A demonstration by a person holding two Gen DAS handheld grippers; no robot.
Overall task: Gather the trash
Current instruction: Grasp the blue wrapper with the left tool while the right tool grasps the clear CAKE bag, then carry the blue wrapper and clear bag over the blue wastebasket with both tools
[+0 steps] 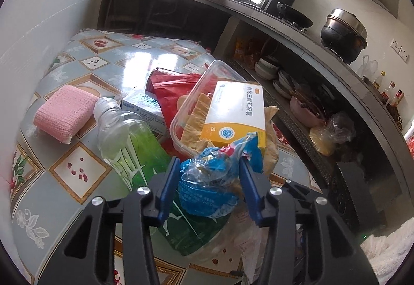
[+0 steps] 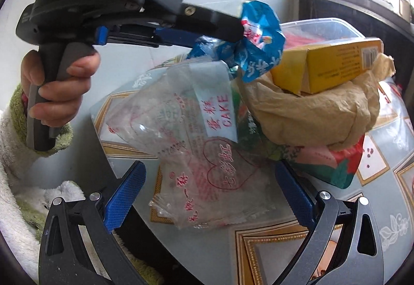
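On the patterned counter [image 1: 77, 176], sitting heaped at 12 o'clock from the left gripper: clear plastic tub [image 1: 204, 93], green bottle [image 1: 129, 145] at 10 o'clock, yellow medicine box [image 1: 233, 114], pink sponge [image 1: 64, 114] farther off at 10 o'clock. Clamping the crumpled blue wrapper [image 1: 209, 186] between the left gripper [image 1: 209, 168] fingers, lifted above the pile. Hovering with fingers spread wide, right gripper [image 2: 209, 186], over the clear cake bag [image 2: 191, 155], not touching.

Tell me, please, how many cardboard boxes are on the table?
2. The yellow-and-white medicine box lies on the brown paper, against the clear plastic container. The blue-and-white box lies behind the green bottle, beside the red bag. Others may be hidden under the pile.
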